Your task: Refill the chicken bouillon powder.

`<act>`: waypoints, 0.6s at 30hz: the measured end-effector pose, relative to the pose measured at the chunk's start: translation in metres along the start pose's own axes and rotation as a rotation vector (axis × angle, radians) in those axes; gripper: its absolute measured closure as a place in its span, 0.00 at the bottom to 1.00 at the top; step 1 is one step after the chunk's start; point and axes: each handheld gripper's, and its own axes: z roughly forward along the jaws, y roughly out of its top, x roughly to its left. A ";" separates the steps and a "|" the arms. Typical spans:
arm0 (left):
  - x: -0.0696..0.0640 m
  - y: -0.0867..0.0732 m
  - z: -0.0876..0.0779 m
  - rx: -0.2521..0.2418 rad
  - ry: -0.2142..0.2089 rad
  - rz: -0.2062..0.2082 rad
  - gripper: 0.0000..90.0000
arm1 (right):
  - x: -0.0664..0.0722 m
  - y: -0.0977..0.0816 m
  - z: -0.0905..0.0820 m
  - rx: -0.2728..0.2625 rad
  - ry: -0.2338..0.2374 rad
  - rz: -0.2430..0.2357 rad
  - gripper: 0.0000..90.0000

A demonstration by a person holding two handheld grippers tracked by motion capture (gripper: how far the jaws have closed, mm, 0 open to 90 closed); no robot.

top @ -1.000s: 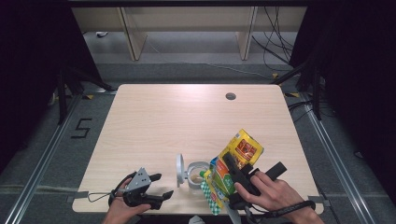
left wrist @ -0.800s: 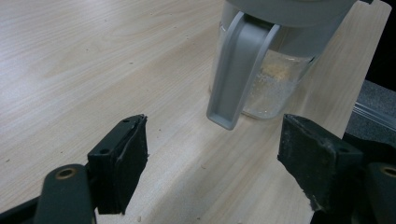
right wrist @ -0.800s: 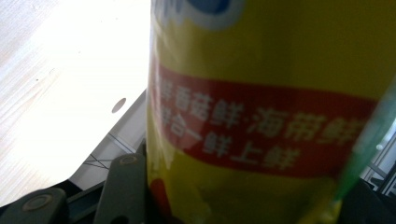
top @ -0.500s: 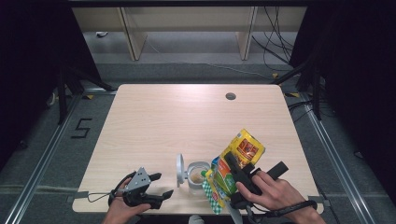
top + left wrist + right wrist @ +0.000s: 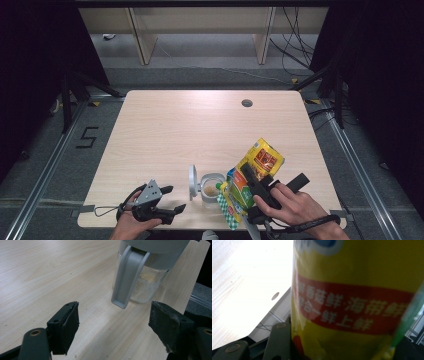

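A yellow snack bag (image 5: 257,167) with a red band and a green edge is tilted over a small clear jar (image 5: 212,186) near the table's front edge. My right gripper (image 5: 248,176) is shut on the bag, which sits close up in the right gripper view as the bag (image 5: 357,302). The jar's grey lid (image 5: 192,180) stands flipped open on its left side. A little pale food lies in the jar (image 5: 147,285). My left gripper (image 5: 174,198) rests open on the table left of the jar, its jaws (image 5: 112,332) wide apart with nothing between them.
The light wooden table (image 5: 175,130) stretches away behind the jar, with a round cable hole (image 5: 247,103) near its far edge. The front edge lies right under both hands. Shelving legs and cables stand beyond the table.
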 end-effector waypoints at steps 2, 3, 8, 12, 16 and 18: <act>0.002 0.000 -0.001 0.015 0.007 0.018 0.26 | 0.000 0.000 0.000 -0.004 -0.003 0.001 0.58; 0.003 0.001 -0.001 0.013 0.006 0.039 0.26 | 0.001 0.000 0.000 0.000 0.000 0.002 0.58; 0.003 0.001 -0.001 0.020 0.010 0.047 0.26 | 0.001 -0.001 0.000 -0.001 -0.002 -0.002 0.58; 0.003 0.001 -0.001 0.019 0.010 0.046 0.26 | 0.003 0.000 0.000 -0.005 -0.010 0.035 0.58; 0.002 0.000 -0.001 0.023 0.013 0.025 0.26 | 0.003 -0.001 0.000 -0.008 -0.011 0.031 0.59; 0.002 0.000 -0.001 0.022 0.012 0.023 0.26 | 0.003 -0.001 0.000 -0.007 -0.009 0.032 0.59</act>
